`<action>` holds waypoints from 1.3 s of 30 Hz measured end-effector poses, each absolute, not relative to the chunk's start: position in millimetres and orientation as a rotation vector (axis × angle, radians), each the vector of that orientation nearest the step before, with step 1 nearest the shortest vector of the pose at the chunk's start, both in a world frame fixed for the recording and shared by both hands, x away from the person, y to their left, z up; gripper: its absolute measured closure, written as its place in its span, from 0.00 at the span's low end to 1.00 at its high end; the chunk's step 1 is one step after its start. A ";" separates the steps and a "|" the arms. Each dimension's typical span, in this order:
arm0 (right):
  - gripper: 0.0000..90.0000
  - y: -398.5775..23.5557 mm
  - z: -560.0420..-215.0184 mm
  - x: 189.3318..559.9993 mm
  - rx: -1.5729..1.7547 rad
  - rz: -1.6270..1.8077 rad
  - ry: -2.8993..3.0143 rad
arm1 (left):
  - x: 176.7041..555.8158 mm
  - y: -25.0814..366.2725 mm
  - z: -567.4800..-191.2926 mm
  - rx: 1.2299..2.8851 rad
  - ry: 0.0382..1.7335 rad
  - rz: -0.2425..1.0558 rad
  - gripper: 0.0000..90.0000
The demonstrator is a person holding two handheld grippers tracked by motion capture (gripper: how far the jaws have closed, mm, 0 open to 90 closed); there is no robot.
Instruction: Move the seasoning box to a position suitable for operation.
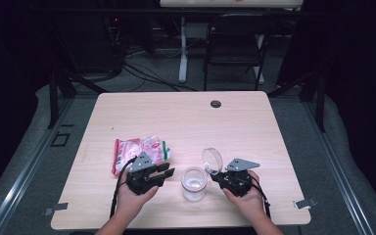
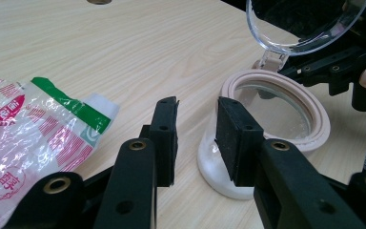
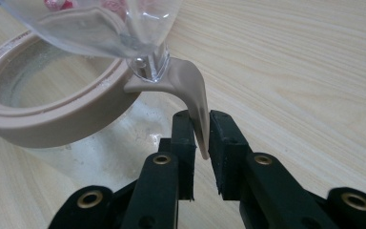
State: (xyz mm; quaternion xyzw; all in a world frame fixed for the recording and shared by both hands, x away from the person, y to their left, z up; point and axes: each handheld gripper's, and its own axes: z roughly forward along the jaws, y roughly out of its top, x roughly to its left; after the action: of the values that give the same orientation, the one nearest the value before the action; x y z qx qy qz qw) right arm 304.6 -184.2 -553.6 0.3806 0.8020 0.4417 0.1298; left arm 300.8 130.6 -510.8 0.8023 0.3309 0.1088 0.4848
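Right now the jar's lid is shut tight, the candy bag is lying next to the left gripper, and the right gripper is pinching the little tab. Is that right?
Not quite. The jar is open: its clear lid is flipped up, as the high view shows. The candy bag does lie beside the left gripper, and the right gripper does pinch the tab.

A black chair point(image 1: 235, 41) stands beyond the wooden table point(image 1: 254, 122).
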 end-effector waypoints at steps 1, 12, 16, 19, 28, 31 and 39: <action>0.90 -183.6 -554.1 304.6 1.101 1.278 2.330 | 300.7 130.5 -510.9 1.955 0.806 0.266 0.77; 0.90 -175.9 -560.9 310.3 1.085 1.248 2.317 | 299.0 136.6 -510.6 1.934 0.825 0.275 0.76; 0.91 -177.6 -559.8 311.1 1.066 1.231 2.329 | 299.1 137.5 -510.5 1.931 0.829 0.272 0.75; 0.92 -180.5 -559.2 312.6 1.071 1.224 2.323 | 299.3 137.9 -510.3 1.932 0.827 0.275 0.75; 0.93 -196.5 -556.4 321.5 1.092 1.205 2.320 | 298.9 141.4 -510.2 1.929 0.837 0.284 0.75; 0.93 -200.8 -555.4 323.8 1.097 1.203 2.332 | 298.7 142.9 -510.1 1.931 0.842 0.286 0.74; 0.93 -203.3 -555.3 327.0 1.041 1.228 2.383 | 299.0 144.9 -510.6 1.922 0.853 0.294 0.73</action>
State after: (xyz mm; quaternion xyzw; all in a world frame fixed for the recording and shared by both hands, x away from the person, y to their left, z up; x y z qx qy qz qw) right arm 327.0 -203.3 -555.3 0.3588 0.8213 0.4232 0.1328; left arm 299.0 144.9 -510.6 0.7905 0.3507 0.1209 0.4873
